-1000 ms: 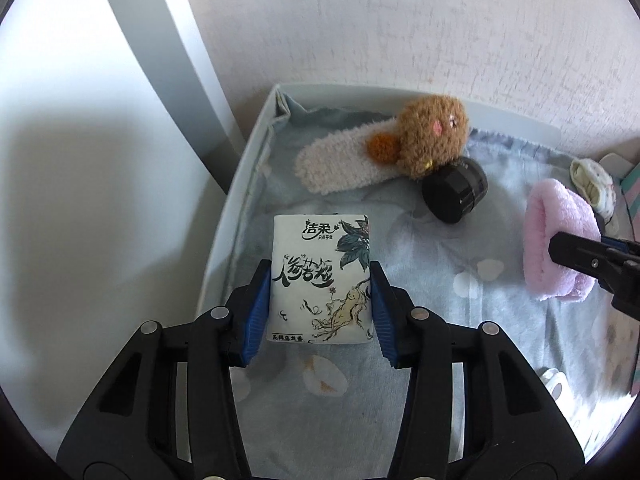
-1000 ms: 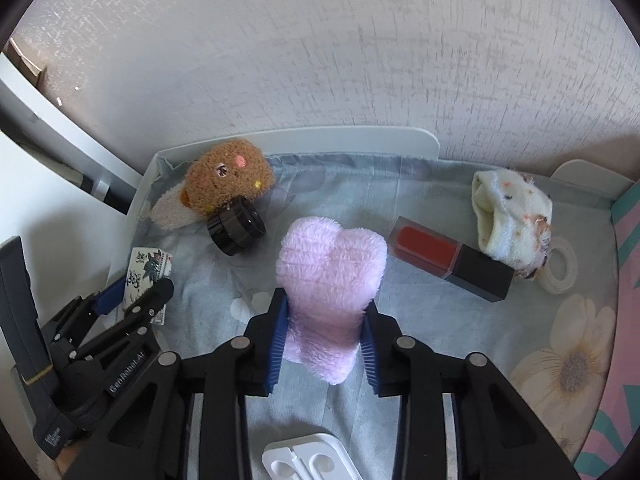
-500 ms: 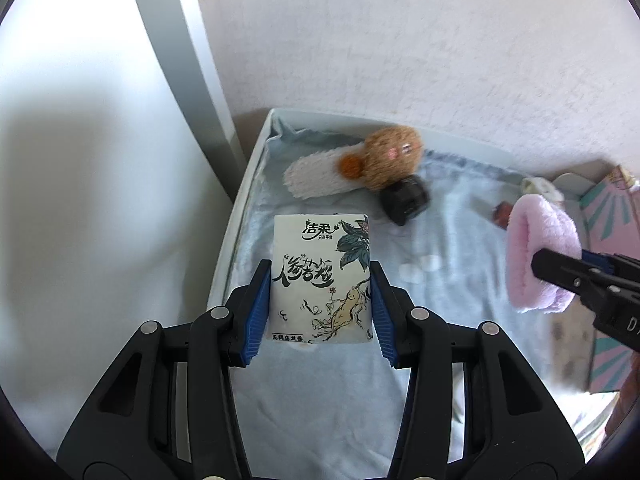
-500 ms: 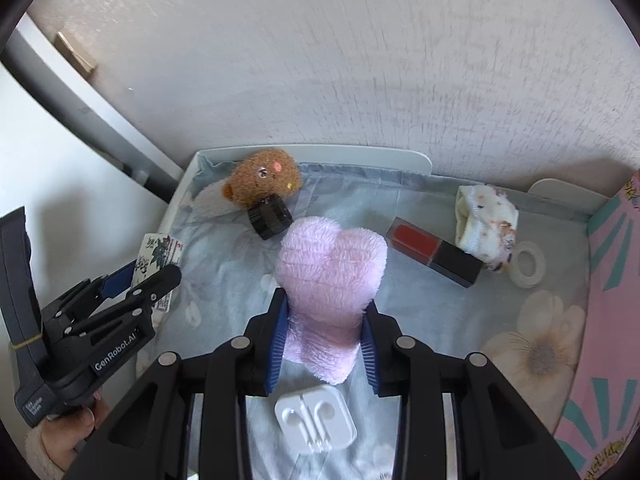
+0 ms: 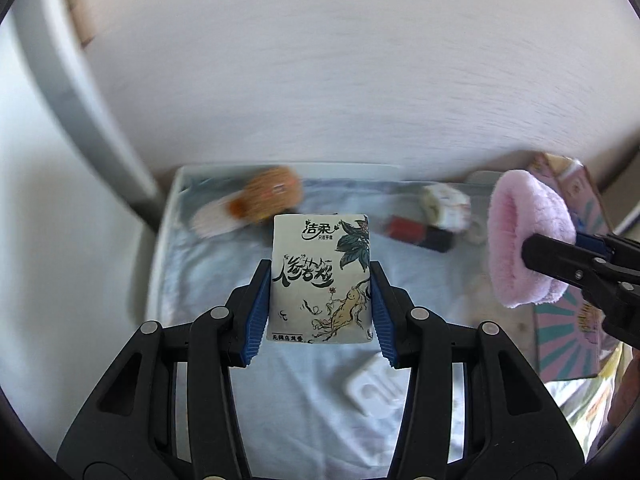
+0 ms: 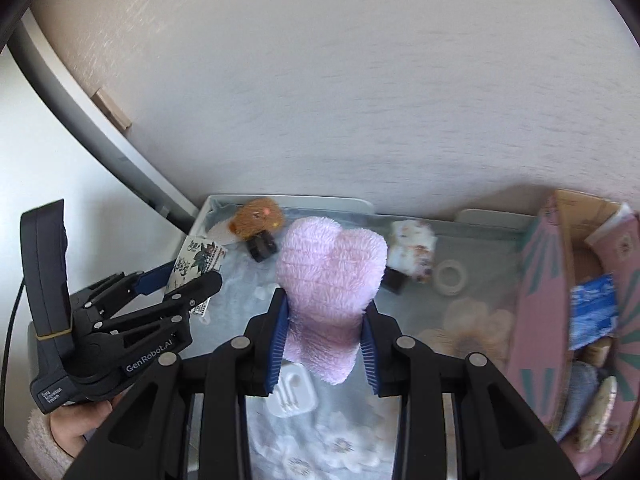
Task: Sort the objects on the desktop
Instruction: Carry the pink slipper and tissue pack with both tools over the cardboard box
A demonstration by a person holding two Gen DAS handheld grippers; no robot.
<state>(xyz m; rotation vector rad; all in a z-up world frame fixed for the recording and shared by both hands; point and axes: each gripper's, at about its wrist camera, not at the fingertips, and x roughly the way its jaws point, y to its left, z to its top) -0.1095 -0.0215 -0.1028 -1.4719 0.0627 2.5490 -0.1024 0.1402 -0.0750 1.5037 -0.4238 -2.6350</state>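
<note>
My left gripper (image 5: 318,312) is shut on a white tissue pack (image 5: 320,276) printed with ink drawings, held in the air above the cloth-covered desk (image 5: 208,264). My right gripper (image 6: 325,342) is shut on a fluffy pink headband (image 6: 332,280), also lifted off the desk. In the left wrist view the pink headband (image 5: 524,236) hangs at the right with the other gripper's fingers (image 5: 568,264) on it. In the right wrist view the tissue pack (image 6: 198,266) shows at the left in the left gripper (image 6: 182,286), with a person's hand (image 6: 72,428) below.
On the cloth lie a brown plush toy (image 6: 258,216), a small black jar (image 6: 262,246), a red and black lipstick (image 5: 418,234), a patterned sock (image 6: 412,250), a tape ring (image 6: 452,278) and a white earphone case (image 6: 292,390). A pink box (image 6: 576,308) with several items stands at the right.
Both grippers have risen with their loads and drawn back from the wall. The desk objects look smaller and farther. The pink box has come into view at the right.
</note>
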